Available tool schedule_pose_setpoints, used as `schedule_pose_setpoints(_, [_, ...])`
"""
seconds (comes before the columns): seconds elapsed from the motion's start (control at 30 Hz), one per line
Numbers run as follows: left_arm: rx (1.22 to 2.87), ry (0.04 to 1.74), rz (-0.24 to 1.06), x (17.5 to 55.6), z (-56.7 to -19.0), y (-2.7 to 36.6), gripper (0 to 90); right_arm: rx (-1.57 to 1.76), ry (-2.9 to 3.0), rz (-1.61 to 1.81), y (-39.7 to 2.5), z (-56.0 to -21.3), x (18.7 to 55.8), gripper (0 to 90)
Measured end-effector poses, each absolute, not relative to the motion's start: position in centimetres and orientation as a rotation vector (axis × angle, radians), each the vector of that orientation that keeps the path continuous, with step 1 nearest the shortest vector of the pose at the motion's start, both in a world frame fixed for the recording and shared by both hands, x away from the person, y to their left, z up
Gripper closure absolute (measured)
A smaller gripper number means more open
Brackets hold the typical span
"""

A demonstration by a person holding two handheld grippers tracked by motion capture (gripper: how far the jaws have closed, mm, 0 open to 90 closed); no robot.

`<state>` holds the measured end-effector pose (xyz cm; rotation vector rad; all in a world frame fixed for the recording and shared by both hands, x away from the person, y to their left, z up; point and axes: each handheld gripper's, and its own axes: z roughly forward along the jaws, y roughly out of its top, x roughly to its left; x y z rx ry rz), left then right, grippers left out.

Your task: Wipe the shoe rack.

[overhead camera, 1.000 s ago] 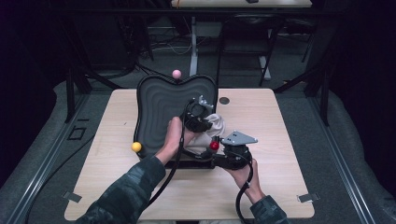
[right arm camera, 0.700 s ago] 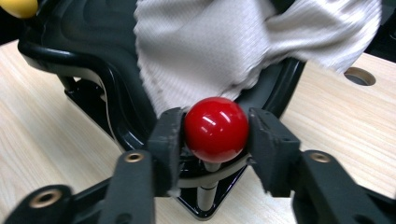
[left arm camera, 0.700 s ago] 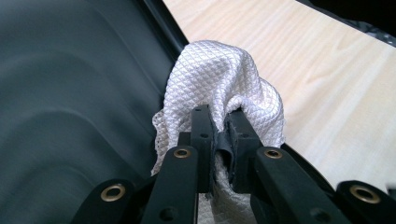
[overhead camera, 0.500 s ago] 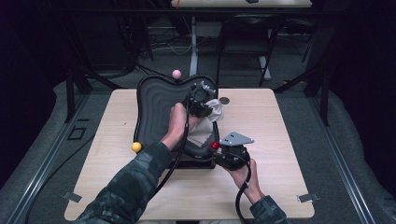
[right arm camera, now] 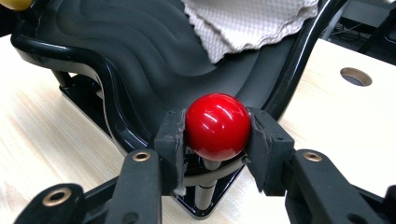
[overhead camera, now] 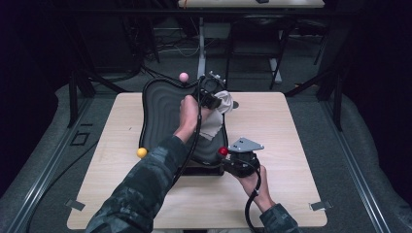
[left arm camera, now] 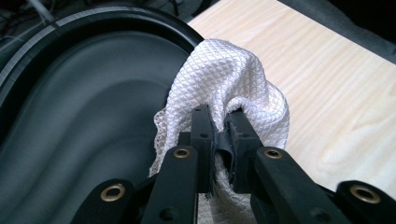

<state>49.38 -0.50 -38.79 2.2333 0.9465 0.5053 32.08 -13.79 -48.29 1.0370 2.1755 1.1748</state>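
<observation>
A: While the left tool [overhead camera: 212, 98] drags the white cloth [overhead camera: 219, 110] over the black wavy tray [overhead camera: 160, 114], what makes this wiping stroke go well?

B: Judging from the pictures, steady downward pressure matters most, so the cloth stays flat on the ridged surface instead of bunching. The stroke should follow the grooves and stop short of the raised rim at the far right of the tray, where the cloth sits now.

A: And the tray itself?

B: It stands on a stem above the table [overhead camera: 291, 131], so it would probably rock if unsupported. The right tool [overhead camera: 227, 154] braces it by gripping the red ball [right arm camera: 217, 126] at the tray's near right corner. That hold should stay firm throughout.

A: How do the left tool's jaws stand?

B: Nearly pressed together, pinching a fold of the cloth [left arm camera: 233, 88] between them; the fabric puffs up above the tips and trails below.

A: And the right tool's?

B: Spread just to the ball's width, one pad on either side of it, touching.

A: Anything else nearby?

B: A pink ball [overhead camera: 183, 76] at the tray's far edge and a yellow ball [overhead camera: 142, 152] at its near left, both untouched.
</observation>
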Motion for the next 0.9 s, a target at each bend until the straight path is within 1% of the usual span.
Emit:
schedule_pose_setpoints(0.23, [2.214,0.986,0.538,50.5,-38.1,-0.6,83.3,1.040,2.174,1.167,-13.7,-48.3,32.0,59.8])
schedule_pose_setpoints(0.6, [2.179,1.079,0.575,52.3,-36.9,0.3,83.2,1.043,2.173,1.167,-13.7,-48.3,32.0,59.8])
schedule_pose_setpoints(0.9, [2.147,1.173,0.616,53.0,-36.4,2.1,83.1,1.036,2.175,1.167,-13.7,-48.3,32.0,59.8])
